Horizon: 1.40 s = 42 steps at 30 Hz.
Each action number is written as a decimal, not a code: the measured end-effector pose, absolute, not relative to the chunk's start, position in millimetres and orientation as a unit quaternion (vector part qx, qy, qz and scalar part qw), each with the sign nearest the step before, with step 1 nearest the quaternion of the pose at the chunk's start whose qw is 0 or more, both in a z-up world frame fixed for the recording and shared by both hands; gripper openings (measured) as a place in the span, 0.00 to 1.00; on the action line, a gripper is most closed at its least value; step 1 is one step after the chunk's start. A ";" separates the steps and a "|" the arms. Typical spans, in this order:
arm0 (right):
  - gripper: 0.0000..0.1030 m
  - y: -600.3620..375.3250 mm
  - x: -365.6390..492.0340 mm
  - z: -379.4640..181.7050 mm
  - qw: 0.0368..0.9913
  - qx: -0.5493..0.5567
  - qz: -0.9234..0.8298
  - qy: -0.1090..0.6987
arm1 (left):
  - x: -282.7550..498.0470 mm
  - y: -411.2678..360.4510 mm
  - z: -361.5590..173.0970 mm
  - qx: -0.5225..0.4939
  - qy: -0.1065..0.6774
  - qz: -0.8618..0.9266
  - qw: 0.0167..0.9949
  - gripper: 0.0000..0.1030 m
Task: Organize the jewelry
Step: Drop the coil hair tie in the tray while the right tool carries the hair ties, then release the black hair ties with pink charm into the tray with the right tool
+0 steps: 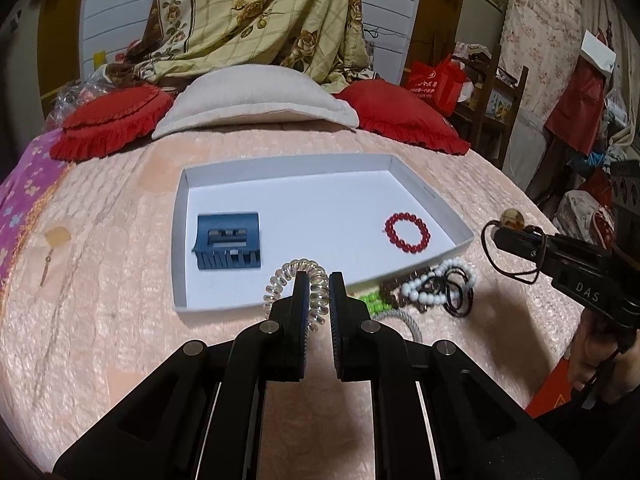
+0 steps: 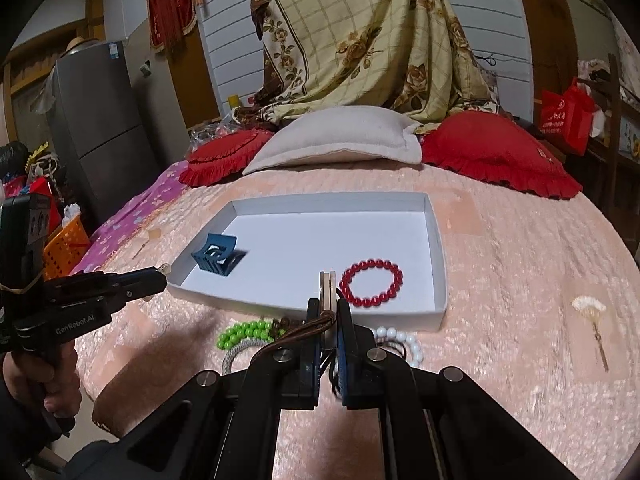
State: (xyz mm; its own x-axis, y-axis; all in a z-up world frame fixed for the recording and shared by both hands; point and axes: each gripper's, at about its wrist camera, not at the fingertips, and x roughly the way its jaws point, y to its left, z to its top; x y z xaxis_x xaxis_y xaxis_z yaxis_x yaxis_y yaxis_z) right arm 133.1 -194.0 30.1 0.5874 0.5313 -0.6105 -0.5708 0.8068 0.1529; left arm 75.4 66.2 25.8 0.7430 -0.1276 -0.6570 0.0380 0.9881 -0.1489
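**Two pieces held, both bound for the white tray**

Pink quilted bedspread (image 1: 120,280) covers the bed, with red cushions and a beige pillow at the far end. On it sits a shallow white tray (image 1: 432,200) holding a blue hair claw (image 1: 228,246) at its left and a red bead bracelet (image 1: 407,233) at its right.

The left gripper (image 1: 318,284) has its fingers closed on a clear spiral hair tie (image 1: 316,280) over the tray's near rim. The right gripper (image 2: 329,312) pinches a brown-corded pendant (image 2: 326,286) just beside the red bracelet.

Loose beads — green (image 2: 240,334), white (image 2: 400,340) — lie on the bed below the near rim.

To place well, I would carry each piece clear of the rim, lower it onto bare white floor apart from the items already there, then release.
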 end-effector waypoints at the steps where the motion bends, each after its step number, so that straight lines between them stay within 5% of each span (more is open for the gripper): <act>1: 0.06 -191.4 137.2 31.2 0.891 -0.033 0.309 0.331 | 79.3 66.7 26.4 -0.062 0.355 -0.046 0.932 0.08; 24: 0.07 -145.4 285.7 -27.8 0.879 -0.037 0.246 0.406 | 179.9 54.1 -20.4 -0.045 0.388 -0.033 0.920 0.09; 26: 0.15 -139.4 284.6 -29.9 0.879 -0.055 0.241 0.408 | 180.1 55.6 -21.9 -0.050 0.391 -0.031 0.918 0.12; 28: 0.32 -134.8 279.3 -29.5 0.882 -0.073 0.241 0.400 | 179.3 57.0 -20.9 -0.056 0.392 -0.032 0.918 0.17; 33: 0.32 -136.6 267.9 -27.1 0.883 -0.086 0.243 0.392 | 170.4 55.0 -14.1 -0.055 0.383 -0.040 0.921 0.50; 42: 0.33 -158.9 251.5 -19.2 0.890 -0.078 0.236 0.383 | 155.7 64.5 -10.1 -0.068 0.384 -0.021 0.921 0.50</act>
State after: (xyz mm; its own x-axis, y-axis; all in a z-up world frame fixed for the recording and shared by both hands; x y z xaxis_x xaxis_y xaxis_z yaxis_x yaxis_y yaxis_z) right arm 251.5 -158.9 -19.2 0.5950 0.3594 -0.7189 -0.4787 0.8770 0.0422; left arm 155.7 64.5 -10.1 0.7044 -0.0917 -0.7039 -0.0129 0.9898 -0.1418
